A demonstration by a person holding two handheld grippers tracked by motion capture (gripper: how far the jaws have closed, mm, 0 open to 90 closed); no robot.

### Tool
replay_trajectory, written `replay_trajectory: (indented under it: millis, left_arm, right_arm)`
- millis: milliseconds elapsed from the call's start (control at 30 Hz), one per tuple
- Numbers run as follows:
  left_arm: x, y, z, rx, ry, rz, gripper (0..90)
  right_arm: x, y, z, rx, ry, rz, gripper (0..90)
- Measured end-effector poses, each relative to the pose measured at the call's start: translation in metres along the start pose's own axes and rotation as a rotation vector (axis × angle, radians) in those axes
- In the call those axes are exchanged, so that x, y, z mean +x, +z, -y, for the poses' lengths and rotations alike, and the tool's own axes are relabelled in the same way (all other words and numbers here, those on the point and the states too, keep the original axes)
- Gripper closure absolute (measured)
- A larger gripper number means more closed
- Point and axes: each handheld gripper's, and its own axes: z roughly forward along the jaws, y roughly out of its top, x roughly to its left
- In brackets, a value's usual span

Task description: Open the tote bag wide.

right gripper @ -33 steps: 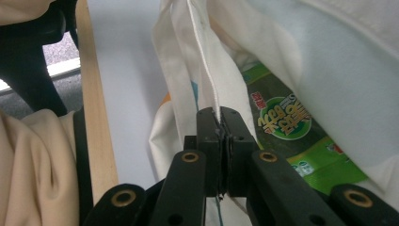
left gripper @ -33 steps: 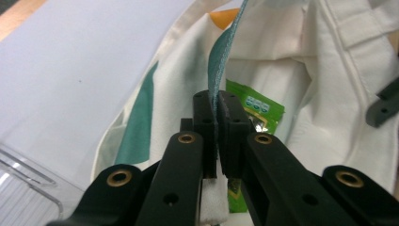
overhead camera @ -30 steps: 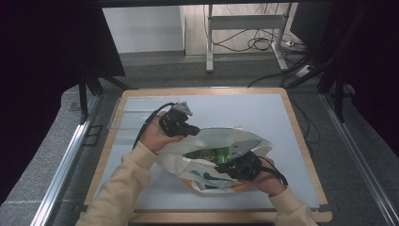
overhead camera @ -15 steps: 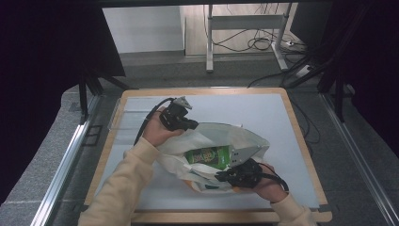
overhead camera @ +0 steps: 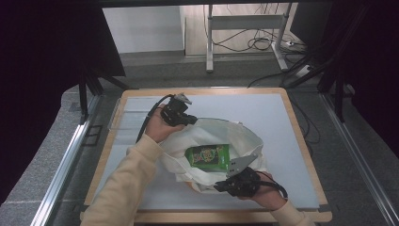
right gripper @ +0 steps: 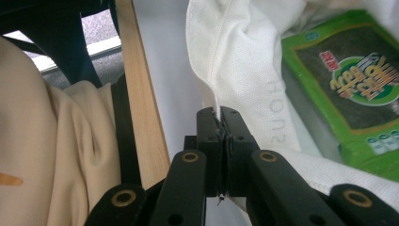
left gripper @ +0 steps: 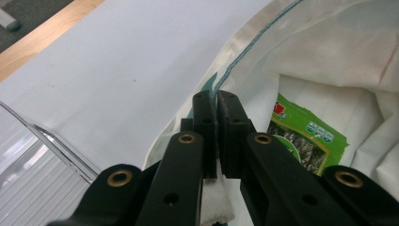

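Holding the white cloth bag (overhead camera: 211, 141) open at two points on its rim: left gripper (overhead camera: 188, 118) on the far-left edge of the mouth, right gripper (overhead camera: 225, 186) on the near edge, bag sitting mid-table on the white mat (overhead camera: 277, 122). Left gripper view has the jaws pressed together with the teal-stitched hem (left gripper: 226, 80) pinched between the pads; right gripper view has the jaws likewise pinched on a seamed fold of the rim (right gripper: 211, 89). Green snack packet (overhead camera: 207, 155) lies flat inside the mouth, face up, touching the fabric under it. Handling guess: bag is thin, limp cotton, no stiffness, so it sags wherever it isn't tensioned and the mouth stays open only while both pinches pull apart. Hem and seam are the right grab points: doubled cloth, less chance of slipping out than single-layer wall. Packet looks light, crinkly, a bit slick; likely to slide in the bag if one side drops. Pose: left forearm (overhead camera: 127, 179) comes in diagonally from bottom-left, hand wrapped on the gripper body, jaws pointing right toward the bag. Right hand (overhead camera: 263, 193) low at the near edge of the table, jaws pointing left into the rim.
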Motion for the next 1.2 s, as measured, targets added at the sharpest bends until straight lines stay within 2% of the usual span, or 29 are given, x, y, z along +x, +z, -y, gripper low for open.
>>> replay_trajectory:
  millis: [100,233,333,800,1033,1200]
  left_arm:
    - [0.003,0.002,-0.001,0.007,-0.007,-0.005,87.9]
    - [0.006,0.004,-0.002,0.005,-0.017,-0.013,87.9]
    - [0.010,0.005,-0.002,-0.005,-0.036,-0.013,87.9]
    - [0.018,0.012,-0.003,0.007,-0.063,-0.024,87.9]
    - [0.018,0.011,0.000,-0.001,-0.063,0.000,87.3]
    - [0.010,-0.001,0.001,-0.033,-0.029,-0.001,80.6]
  right_arm:
    - [0.001,0.002,0.001,0.010,-0.002,-0.003,86.6]
    - [0.006,0.007,0.001,0.042,-0.045,0.005,86.5]
    - [0.006,0.008,0.002,0.048,-0.046,0.001,86.5]
    - [0.006,0.017,0.008,0.079,-0.040,-0.016,86.3]
    - [0.005,0.016,0.008,0.065,-0.031,-0.008,85.7]
    - [0.005,0.013,0.006,0.048,-0.034,0.004,79.5]
